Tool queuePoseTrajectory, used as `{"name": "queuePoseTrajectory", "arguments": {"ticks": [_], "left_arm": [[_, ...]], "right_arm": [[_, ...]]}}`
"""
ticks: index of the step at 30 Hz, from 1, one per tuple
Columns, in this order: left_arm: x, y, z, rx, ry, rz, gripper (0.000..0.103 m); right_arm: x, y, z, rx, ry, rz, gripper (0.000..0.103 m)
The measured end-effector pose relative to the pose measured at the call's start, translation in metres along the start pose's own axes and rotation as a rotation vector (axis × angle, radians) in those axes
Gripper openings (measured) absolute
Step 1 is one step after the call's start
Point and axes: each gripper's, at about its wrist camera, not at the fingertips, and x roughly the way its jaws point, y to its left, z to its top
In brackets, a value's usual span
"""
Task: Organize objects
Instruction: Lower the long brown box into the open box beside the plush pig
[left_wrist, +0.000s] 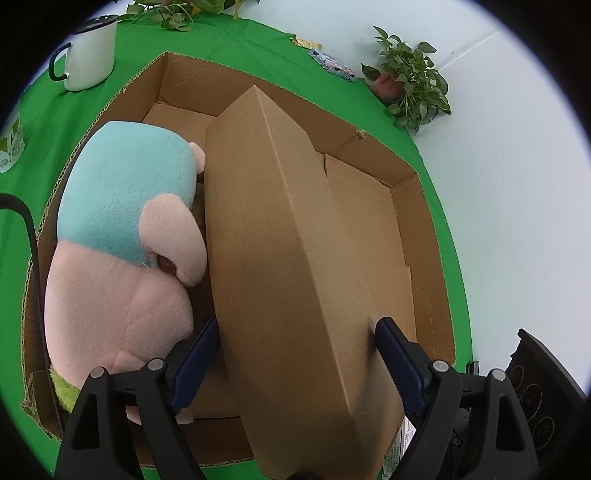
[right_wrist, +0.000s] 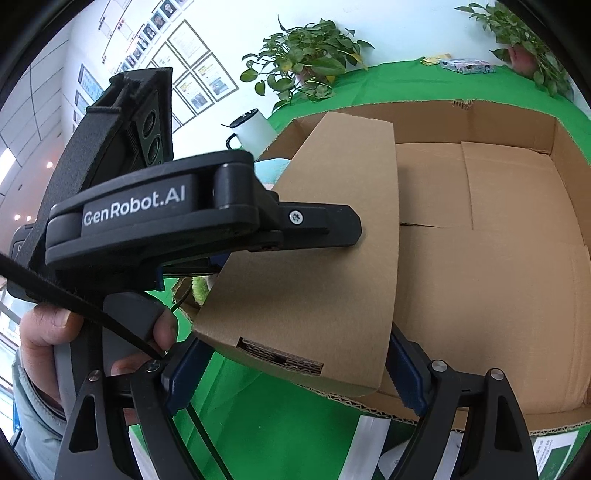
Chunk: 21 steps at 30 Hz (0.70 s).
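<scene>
A long brown carton (left_wrist: 288, 240) stands tilted inside a big open cardboard box (left_wrist: 369, 140) on a green table. My left gripper (left_wrist: 295, 343) straddles its near end, both blue pads against its sides. A pink plush pig in a light blue shirt (left_wrist: 122, 229) lies in the box, pressed against the carton's left side. In the right wrist view the same carton (right_wrist: 325, 258) pokes over the box's front wall. My right gripper (right_wrist: 295, 358) is shut on its end face. The left gripper's finger (right_wrist: 332, 225) lies flat on the carton's side.
A white mug (left_wrist: 90, 55) and a printed cup (left_wrist: 9, 147) stand left of the box. Potted plants (left_wrist: 410, 81) and a small printed package (left_wrist: 334, 64) sit at the far table edge. A person's hand (right_wrist: 44, 332) holds the left gripper's handle. A black cable (left_wrist: 33, 240) runs along the box's left rim.
</scene>
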Motion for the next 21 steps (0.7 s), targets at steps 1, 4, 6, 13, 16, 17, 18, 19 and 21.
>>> {"name": "queuePoseTrajectory", "arguments": {"ticks": [1,4,6,13,16,17,18,19,21], "left_arm": [[0.000,0.000,0.000,-0.004,0.003,-0.001,0.085],[0.002,0.000,-0.002,-0.025,0.015,0.000,0.086],[0.002,0.001,-0.002,-0.037,0.024,0.003,0.086],[0.001,0.000,0.000,-0.057,0.064,0.056,0.086],[0.001,0.000,-0.002,-0.053,0.077,0.071,0.086],[-0.001,0.001,-0.003,-0.053,0.078,0.076,0.086],[-0.001,0.001,-0.004,-0.051,0.079,0.084,0.086],[-0.002,0.000,-0.005,-0.048,0.081,0.093,0.086],[-0.005,-0.001,-0.008,-0.038,0.088,0.111,0.086]], "right_arm": [[-0.001,0.001,0.000,0.001,0.000,-0.008,0.084],[-0.002,0.005,0.000,0.008,-0.001,-0.032,0.083],[-0.002,0.008,0.000,0.015,0.000,-0.046,0.083],[-0.001,0.005,0.002,0.036,0.011,-0.053,0.083],[0.002,0.003,0.003,0.046,0.022,-0.044,0.083],[0.002,0.003,0.003,0.042,0.023,-0.047,0.083],[0.003,0.004,0.002,0.038,0.024,-0.048,0.083],[0.004,0.005,0.001,0.034,0.027,-0.049,0.083],[0.006,0.008,0.001,0.024,0.031,-0.056,0.083]]}}
